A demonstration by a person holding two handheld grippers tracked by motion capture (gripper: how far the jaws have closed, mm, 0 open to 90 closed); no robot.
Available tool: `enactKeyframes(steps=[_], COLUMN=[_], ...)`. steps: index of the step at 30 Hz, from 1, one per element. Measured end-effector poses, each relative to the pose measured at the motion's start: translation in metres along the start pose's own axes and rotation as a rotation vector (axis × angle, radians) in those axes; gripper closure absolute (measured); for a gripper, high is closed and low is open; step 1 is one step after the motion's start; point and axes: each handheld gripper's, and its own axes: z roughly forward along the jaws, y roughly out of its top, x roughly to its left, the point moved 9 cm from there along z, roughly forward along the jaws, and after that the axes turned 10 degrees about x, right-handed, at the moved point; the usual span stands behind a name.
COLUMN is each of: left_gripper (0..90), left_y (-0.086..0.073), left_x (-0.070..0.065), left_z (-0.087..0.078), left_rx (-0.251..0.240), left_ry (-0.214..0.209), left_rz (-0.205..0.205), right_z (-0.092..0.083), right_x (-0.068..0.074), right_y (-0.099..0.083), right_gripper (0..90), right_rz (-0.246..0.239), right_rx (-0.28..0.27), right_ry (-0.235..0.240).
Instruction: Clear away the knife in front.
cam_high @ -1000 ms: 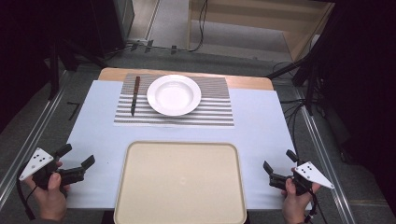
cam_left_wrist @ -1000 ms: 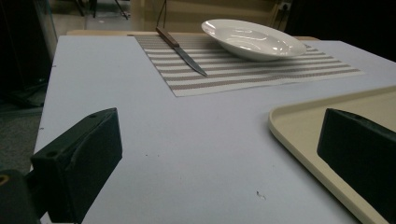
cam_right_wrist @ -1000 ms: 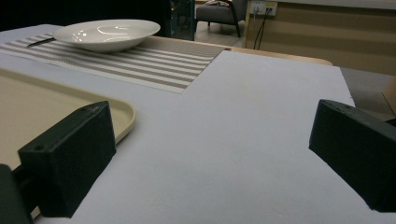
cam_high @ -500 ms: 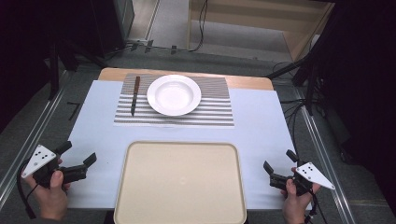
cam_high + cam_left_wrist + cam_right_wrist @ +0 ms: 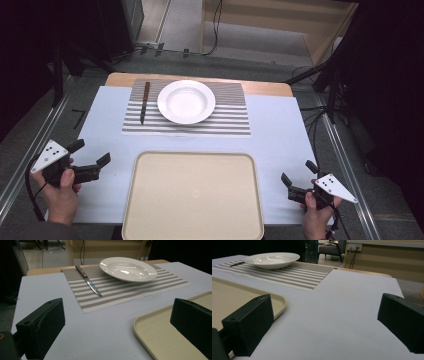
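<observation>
A white deep plate (image 5: 186,101) (image 5: 128,268) (image 5: 272,260) sits on a striped placemat (image 5: 230,117) (image 5: 120,291) (image 5: 294,275) at the far side of the table. Left of the plate lies a knife (image 5: 144,101) (image 5: 88,280) with a brown handle. An empty beige tray (image 5: 194,195) (image 5: 165,340) (image 5: 227,297) rests near the front edge. My left gripper (image 5: 90,153) (image 5: 117,322) is open, low at the tray's left. At the tray's right, my right gripper (image 5: 298,174) (image 5: 324,325) hangs open, nothing between its jaws.
A pale cloth (image 5: 275,135) covers the table, with a wooden edge (image 5: 265,89) showing at the back. Metal rails (image 5: 30,160) run along both sides. Cables and a wooden cabinet (image 5: 280,22) stand on the floor beyond.
My left gripper has drifted slightly toward the tray. The right gripper has barely moved.
</observation>
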Motion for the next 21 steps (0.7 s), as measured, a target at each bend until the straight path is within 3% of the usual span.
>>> enactKeyframes(steps=[10, 21], left_gripper=[0.0, 0.0], left_y=[0.025, 0.053], left_x=[-0.001, 0.007], left_z=[0.022, 0.047], left_rx=[0.019, 0.024], left_ry=[-0.027, -0.019], left_rz=[0.017, 0.015], right_z=[0.0, -0.001], right_x=[0.0, 0.002], right_y=[0.0, 0.0], right_gripper=[0.0, 0.0], right_rz=[-0.002, -0.014], right_rx=[-0.002, -0.004], right_ry=[0.002, 0.006])
